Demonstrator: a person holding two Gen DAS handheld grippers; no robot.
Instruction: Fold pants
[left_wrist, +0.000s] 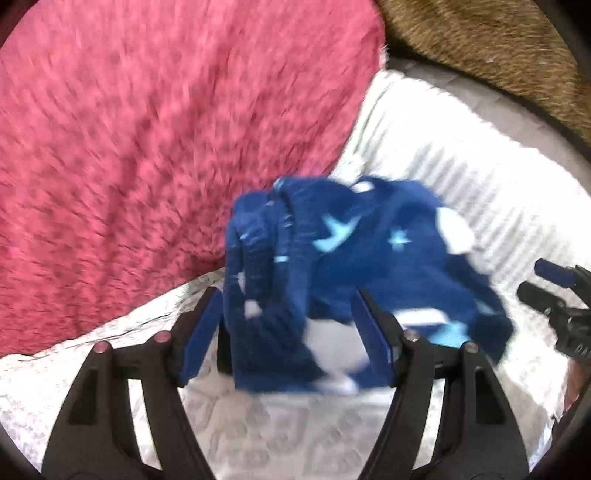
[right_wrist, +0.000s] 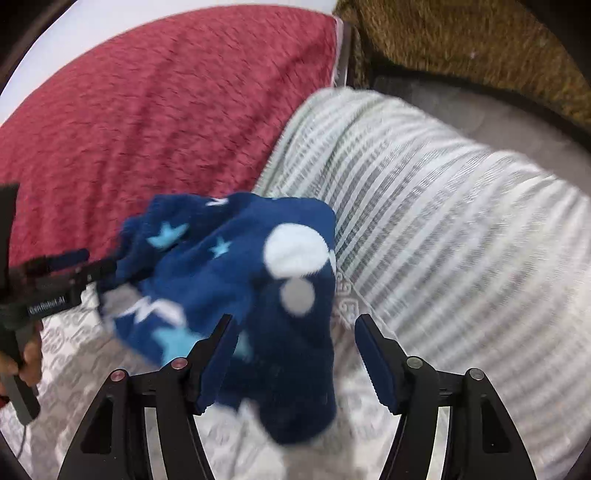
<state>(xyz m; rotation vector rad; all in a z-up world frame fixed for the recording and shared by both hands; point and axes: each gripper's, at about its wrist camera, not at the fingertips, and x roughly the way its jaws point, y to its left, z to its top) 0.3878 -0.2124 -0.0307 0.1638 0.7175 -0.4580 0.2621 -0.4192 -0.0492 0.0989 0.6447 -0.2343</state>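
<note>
The pants (left_wrist: 332, 240) are dark blue fleece with light blue stars and white spots, lying bunched on the bed. In the left wrist view my left gripper (left_wrist: 287, 295) stands wide open, with the near part of the heap between its fingers. My right gripper (left_wrist: 530, 276) shows at the right edge. In the right wrist view the pants (right_wrist: 221, 266) sag between the fingers of my right gripper (right_wrist: 295, 317), which is open; the cloth lies against the left finger and clear of the right one. My left gripper (right_wrist: 92, 264) reaches the heap's far left side. The picture is motion-blurred.
A white patterned sheet (right_wrist: 92, 354) covers the bed. A red fluffy blanket (left_wrist: 147, 147) lies behind the pants. A striped white pillow (right_wrist: 443, 221) is to their right, with a brown furry blanket (right_wrist: 461, 37) beyond it. A person's hand (right_wrist: 29, 362) holds the left gripper.
</note>
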